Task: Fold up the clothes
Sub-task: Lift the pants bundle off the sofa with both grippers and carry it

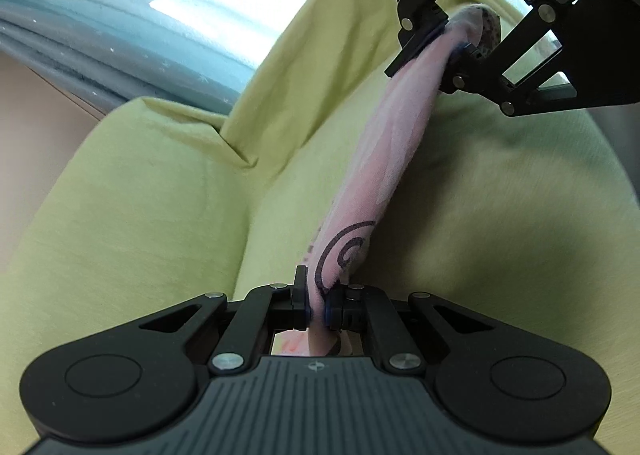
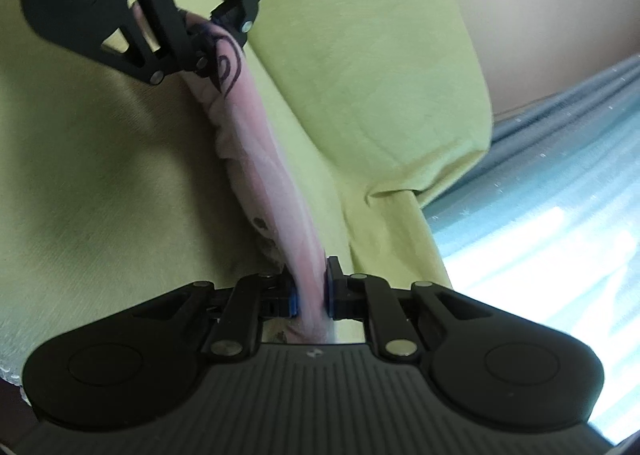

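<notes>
- The left gripper [image 1: 318,305] is pinching one end of a pink garment [image 1: 372,159], its fingers [image 1: 299,295] closing tight on the cloth just beside a dark spiral print [image 1: 348,251].
- The right gripper [image 2: 311,297] is clamping the other end of the same garment, its blue-padded fingers [image 2: 294,301] squeezing the bunched fabric between them.
- The pink garment is stretching as a narrow band between the two grippers, hanging just above the yellow-green cover [image 1: 140,215]; it looks to me as though it is being held taut so that an edge can be straightened before a fold.
- In each wrist view the opposite gripper is showing at the far end of the garment, so the two are facing each other along its length.
- The yellow-green cover is lying under the garment and rising behind it in a large fold, with a deep crease [image 1: 240,151] off to the garment's side; whether it is draped over a sofa or a bed I cannot tell.
- A pale blue curtain [image 1: 140,15] is hanging beyond the cover, well apart from the garment, with bright light coming through it.
- Nothing is standing between the grippers; the cover's raised fold, near the garment, is the only thing I judge could catch the cloth on its way down.
</notes>
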Demonstrator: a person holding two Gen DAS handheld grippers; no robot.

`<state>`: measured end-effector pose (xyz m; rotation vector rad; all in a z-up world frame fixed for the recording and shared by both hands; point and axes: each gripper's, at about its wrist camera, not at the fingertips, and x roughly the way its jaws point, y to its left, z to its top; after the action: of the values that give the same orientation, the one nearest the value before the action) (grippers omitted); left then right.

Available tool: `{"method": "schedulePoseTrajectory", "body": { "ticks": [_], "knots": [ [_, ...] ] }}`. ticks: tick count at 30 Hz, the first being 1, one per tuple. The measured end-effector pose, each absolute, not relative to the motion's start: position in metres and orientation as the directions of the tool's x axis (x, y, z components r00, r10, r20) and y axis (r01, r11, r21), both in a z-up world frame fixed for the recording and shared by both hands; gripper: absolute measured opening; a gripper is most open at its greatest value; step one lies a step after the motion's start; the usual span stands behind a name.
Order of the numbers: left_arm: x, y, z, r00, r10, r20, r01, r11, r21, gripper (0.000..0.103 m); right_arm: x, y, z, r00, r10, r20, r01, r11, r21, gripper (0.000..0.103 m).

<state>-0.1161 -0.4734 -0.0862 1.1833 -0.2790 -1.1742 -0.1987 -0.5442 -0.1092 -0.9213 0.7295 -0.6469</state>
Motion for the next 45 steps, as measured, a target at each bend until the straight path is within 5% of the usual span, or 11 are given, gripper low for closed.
{"method": "schedulePoseTrajectory", "body": {
  "ticks": [45],
  "knots": [
    [-0.315,-0.452,-0.018,0.084,-0.950,-0.300,0.438,-0.235,0.867,0.006,-0.406,-0.483,-0.034,0.295,-0.941,-0.169,0.292,0.257,-0.921,0.010]
  ]
}}
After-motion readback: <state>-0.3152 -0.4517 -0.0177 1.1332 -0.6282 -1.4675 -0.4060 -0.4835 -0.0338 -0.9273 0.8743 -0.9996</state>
